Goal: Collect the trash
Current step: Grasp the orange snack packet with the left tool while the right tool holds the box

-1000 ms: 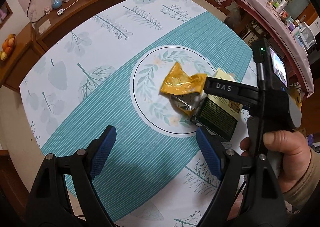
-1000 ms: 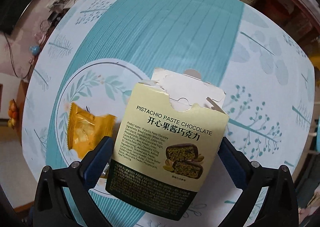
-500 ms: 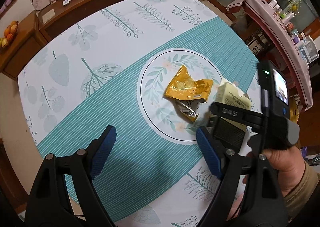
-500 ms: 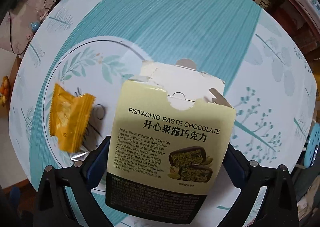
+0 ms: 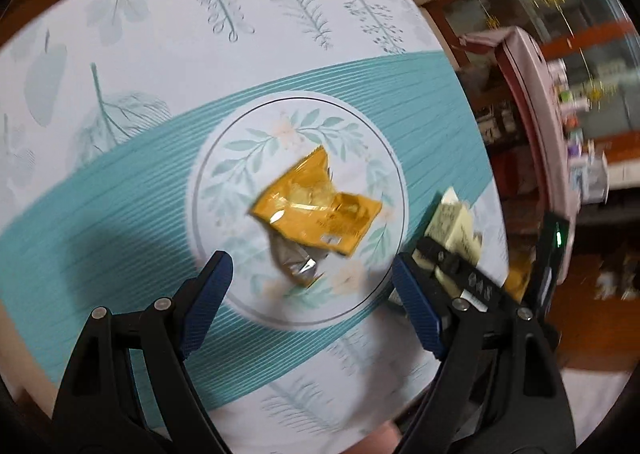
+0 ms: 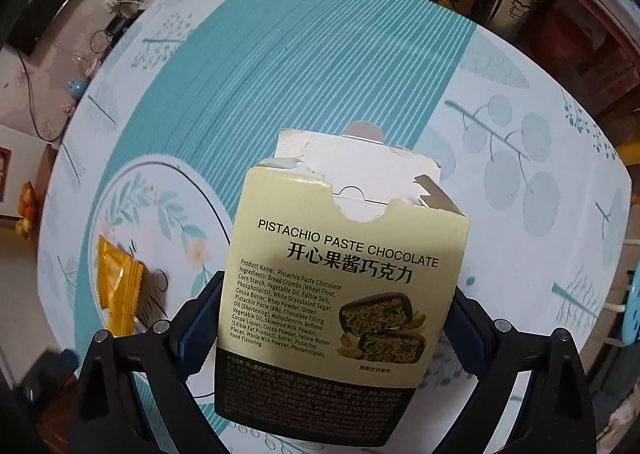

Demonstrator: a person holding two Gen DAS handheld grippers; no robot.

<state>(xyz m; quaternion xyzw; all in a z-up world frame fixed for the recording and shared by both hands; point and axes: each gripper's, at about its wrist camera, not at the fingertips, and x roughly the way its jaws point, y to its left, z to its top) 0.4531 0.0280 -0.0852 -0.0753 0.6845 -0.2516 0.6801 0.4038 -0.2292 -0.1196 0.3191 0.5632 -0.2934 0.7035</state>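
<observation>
Yellow foil catches my eye first: the torn snack wrapper (image 5: 316, 210) lies crumpled on the printed leaf ring in the middle of the surface (image 5: 132, 182), with a silvery scrap (image 5: 298, 264) poking out from under its near edge. My left hand-held gripper (image 5: 308, 302) hangs over it pointing steeply down, jaws spread wide with nothing between them, the wrapper just beyond the pads.

Off to the right, my right hand-held gripper (image 6: 320, 334) has the pistachio chocolate box (image 6: 340, 286) between its blue pads, torn flap end pointing away from me. Those jaws have just been closing a little, and the box is between them; its side walls sit flush against both pads, so I read it as pinched and clear of the surface.

My guess is the wrapper is next. It is thin, slick and lies low, so the pads could skate across it or push it flat instead of catching a fold. The silvery scrap may be a separate piece; I cannot tell, and if so it could stay behind. The left view is blurred, so my aim is less sure. The box is hollow card, torn open: too hard a squeeze may buckle it, too light and it could slide out.
</observation>
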